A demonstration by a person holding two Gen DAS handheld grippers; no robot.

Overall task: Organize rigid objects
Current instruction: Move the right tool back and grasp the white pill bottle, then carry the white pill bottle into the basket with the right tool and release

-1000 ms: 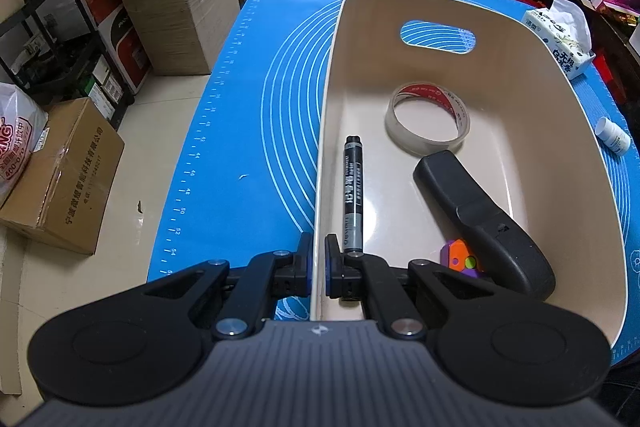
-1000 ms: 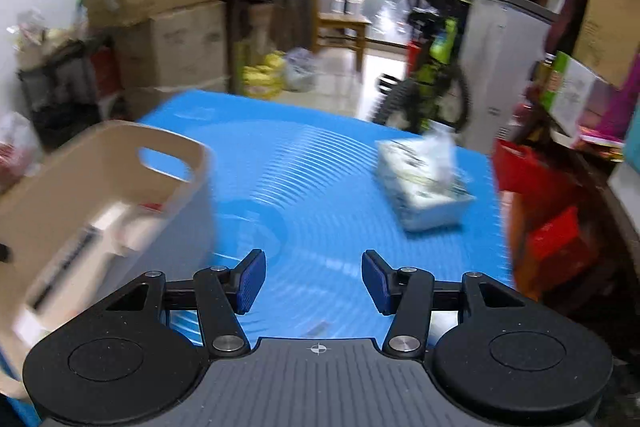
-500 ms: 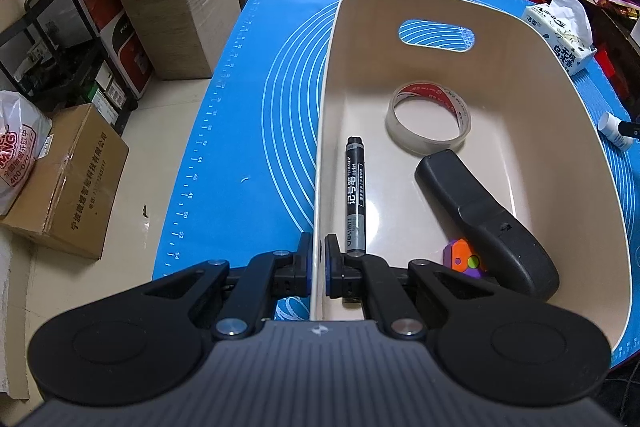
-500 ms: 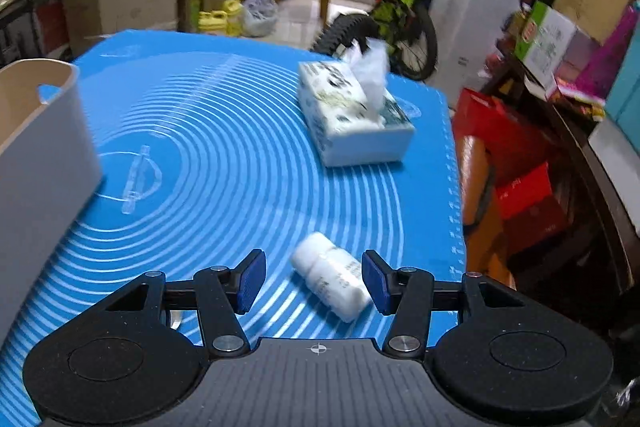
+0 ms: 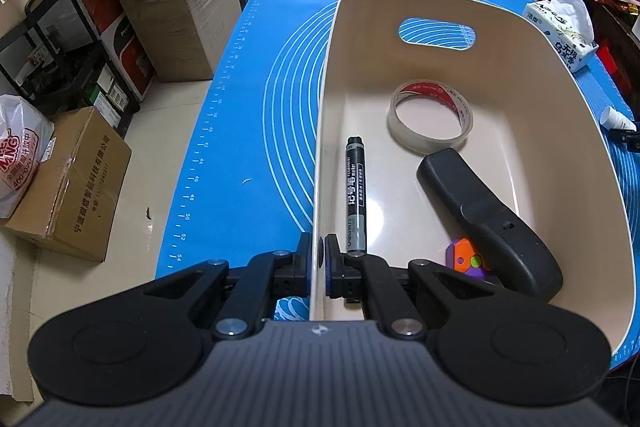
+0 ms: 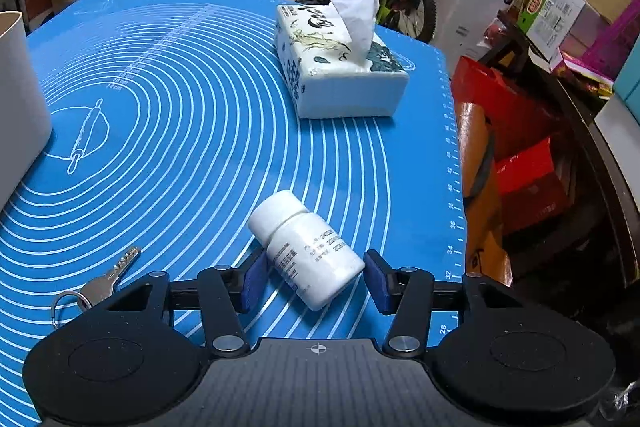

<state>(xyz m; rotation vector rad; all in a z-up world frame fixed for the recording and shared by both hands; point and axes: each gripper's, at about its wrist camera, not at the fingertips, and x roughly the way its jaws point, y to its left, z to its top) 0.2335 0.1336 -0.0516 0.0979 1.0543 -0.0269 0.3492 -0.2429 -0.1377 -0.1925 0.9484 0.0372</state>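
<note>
Right gripper low, jaws wide astride bottle.

A cream bin on a blue mat holds a tape roll lying flat, a black marker, a black handle-shaped tool and an orange-purple toy. A capped white bottle lies on its side near a key.
</note>
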